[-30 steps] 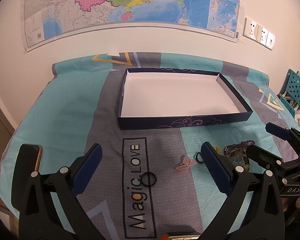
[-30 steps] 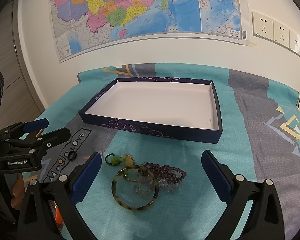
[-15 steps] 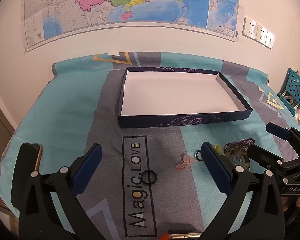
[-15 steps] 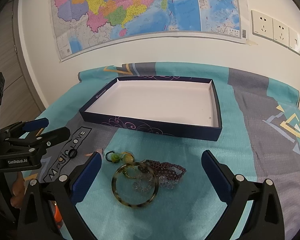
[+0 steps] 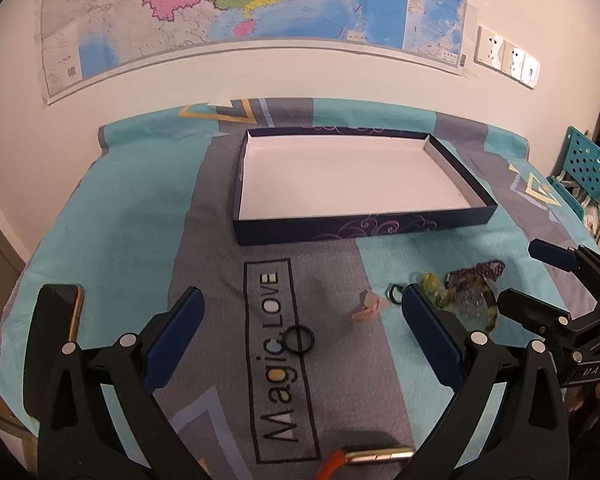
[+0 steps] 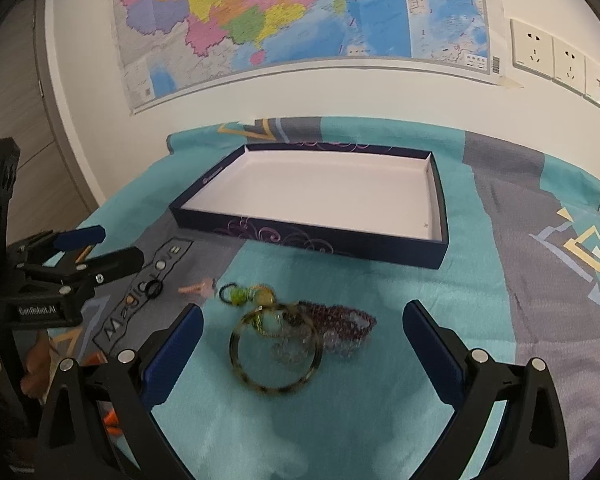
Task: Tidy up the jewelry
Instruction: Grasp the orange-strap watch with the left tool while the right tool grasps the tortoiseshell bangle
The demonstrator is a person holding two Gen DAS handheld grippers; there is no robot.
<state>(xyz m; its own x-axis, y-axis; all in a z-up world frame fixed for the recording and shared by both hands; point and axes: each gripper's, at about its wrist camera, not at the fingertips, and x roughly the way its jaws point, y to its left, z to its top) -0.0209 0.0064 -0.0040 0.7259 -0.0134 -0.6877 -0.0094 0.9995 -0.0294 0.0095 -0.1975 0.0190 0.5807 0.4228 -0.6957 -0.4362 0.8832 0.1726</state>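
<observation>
A shallow dark-blue cardboard box tray with a white inside (image 5: 364, 184) (image 6: 320, 200) sat on the teal-and-grey patterned cloth (image 5: 132, 216) (image 6: 500, 264) covering the worktop, toward the wall. In front of the tray, left to right, lay a small black ring (image 5: 299, 339) (image 6: 153, 289) on the cloth's printed lettering, a small pink hair clip (image 5: 366, 306) (image 6: 198, 288), and a heap of jewelry: a mottled tortoiseshell bangle (image 6: 276, 350) (image 5: 476, 300) with a dark purple beaded bracelet (image 6: 340, 320) (image 5: 484, 270) just right of it. A smartphone (image 5: 60, 312) lay far left of the tray.

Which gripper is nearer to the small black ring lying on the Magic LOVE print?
Left. The left gripper is open around the black ring; the right gripper hangs over the tortoiseshell bangle, off to the ring's right.
</observation>
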